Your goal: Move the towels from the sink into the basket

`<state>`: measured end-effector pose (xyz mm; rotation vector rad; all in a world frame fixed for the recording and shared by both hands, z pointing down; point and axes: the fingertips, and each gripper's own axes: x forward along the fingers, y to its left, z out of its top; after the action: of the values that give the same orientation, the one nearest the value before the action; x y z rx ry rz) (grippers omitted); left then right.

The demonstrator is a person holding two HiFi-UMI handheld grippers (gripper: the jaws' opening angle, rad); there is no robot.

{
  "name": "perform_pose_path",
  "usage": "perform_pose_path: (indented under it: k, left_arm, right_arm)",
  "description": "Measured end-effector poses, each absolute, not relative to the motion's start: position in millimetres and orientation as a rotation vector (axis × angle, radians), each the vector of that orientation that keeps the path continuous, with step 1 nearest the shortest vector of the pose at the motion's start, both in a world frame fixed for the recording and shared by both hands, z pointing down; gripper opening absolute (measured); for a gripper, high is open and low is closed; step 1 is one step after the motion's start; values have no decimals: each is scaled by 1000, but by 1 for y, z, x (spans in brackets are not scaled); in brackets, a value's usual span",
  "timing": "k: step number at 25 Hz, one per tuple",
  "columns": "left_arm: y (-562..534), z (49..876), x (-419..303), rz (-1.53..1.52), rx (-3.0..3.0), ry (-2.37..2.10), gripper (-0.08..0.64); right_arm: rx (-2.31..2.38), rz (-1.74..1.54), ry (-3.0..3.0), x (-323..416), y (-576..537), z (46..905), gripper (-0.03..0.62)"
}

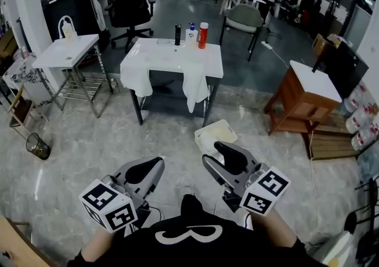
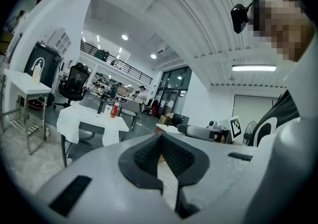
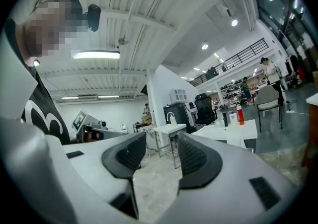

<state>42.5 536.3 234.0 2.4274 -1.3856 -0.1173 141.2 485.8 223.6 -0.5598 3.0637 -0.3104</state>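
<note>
White towels on the sink, basket below

White towels draped over front edge of sink, hanging down both corners, well apart from both claws. Cream basket on marble floor, between sink and right gripper. Right claw half spread, empty. Left gripper claw pinched together on nothing

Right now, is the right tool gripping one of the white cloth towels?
No, the right tool has its jaws apart with nothing between them; the white cloth towels hang from the distant white sink table.
</note>
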Motion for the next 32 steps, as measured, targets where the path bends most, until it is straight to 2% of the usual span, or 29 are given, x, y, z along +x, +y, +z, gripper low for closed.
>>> perform_pose_path:
  k: [6, 13, 24, 32]
  left_arm:
    - [491, 248, 28, -79, 2394, -1412, 5]
    - [388, 270, -6, -75, 2311, -1452, 5]
    - [195, 298, -43, -86, 2202, -1439, 5]
    - [119, 309, -51, -50, 2210, -1439, 5]
  right_arm:
    - [-636, -396, 3046, 134, 422, 248, 241]
    - [-662, -452, 3071, 110, 311, 273, 276]
    - [-660, -550, 3149, 71, 120, 306, 301]
    - [-688, -558, 3162, 64, 47, 326, 318]
